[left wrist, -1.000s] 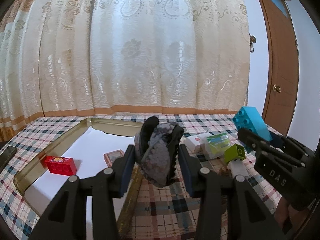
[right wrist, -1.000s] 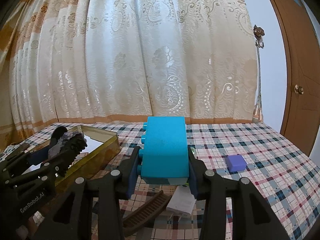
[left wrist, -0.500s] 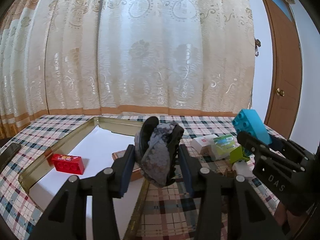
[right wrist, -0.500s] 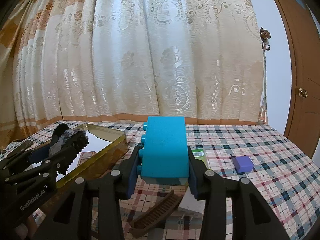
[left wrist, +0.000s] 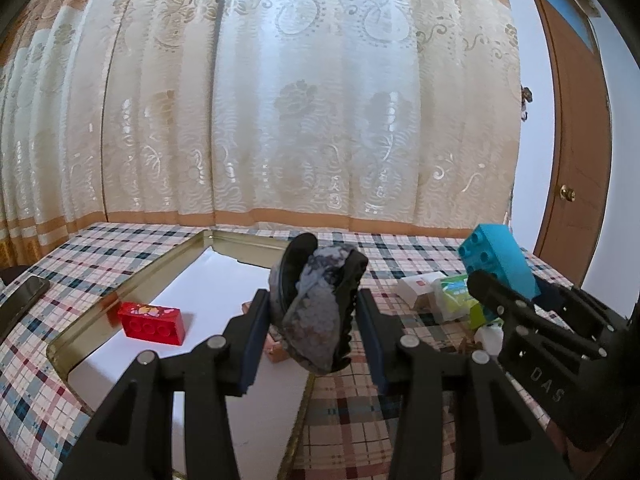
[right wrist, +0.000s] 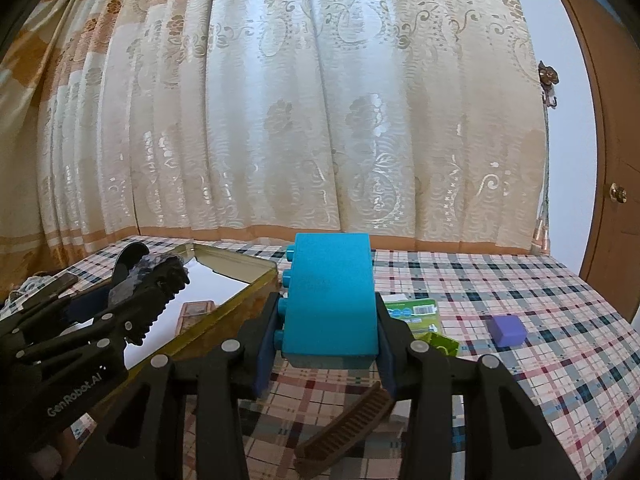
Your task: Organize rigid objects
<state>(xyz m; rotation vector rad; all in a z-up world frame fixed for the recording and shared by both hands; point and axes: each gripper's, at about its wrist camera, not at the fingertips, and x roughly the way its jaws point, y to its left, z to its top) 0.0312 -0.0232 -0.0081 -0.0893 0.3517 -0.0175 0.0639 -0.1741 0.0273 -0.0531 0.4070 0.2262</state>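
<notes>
My left gripper (left wrist: 314,332) is shut on a grey-black claw hair clip (left wrist: 316,304), held in the air over the right edge of the gold tin tray (left wrist: 132,284). Inside the tray lie a red brick (left wrist: 153,322) and a small pinkish piece (left wrist: 276,350), partly hidden behind the clip. My right gripper (right wrist: 328,338) is shut on a large turquoise brick (right wrist: 330,300), lifted above the plaid tablecloth just right of the tray (right wrist: 244,300). Each gripper shows in the other's view: the right one (left wrist: 500,284) at the right, the left one (right wrist: 156,284) at the left.
A brown comb (right wrist: 348,424) lies below the turquoise brick. A green packet (right wrist: 412,312), a lime piece (right wrist: 442,344) and a purple cube (right wrist: 507,330) sit on the cloth to the right. A white box (left wrist: 418,288) lies near them. A phone (left wrist: 22,300) rests at far left. Curtains hang behind the table.
Both views have shifted slightly rightward across the table. The red brick and tray have slid a little in the left wrist view. Both grips are unchanged.
</notes>
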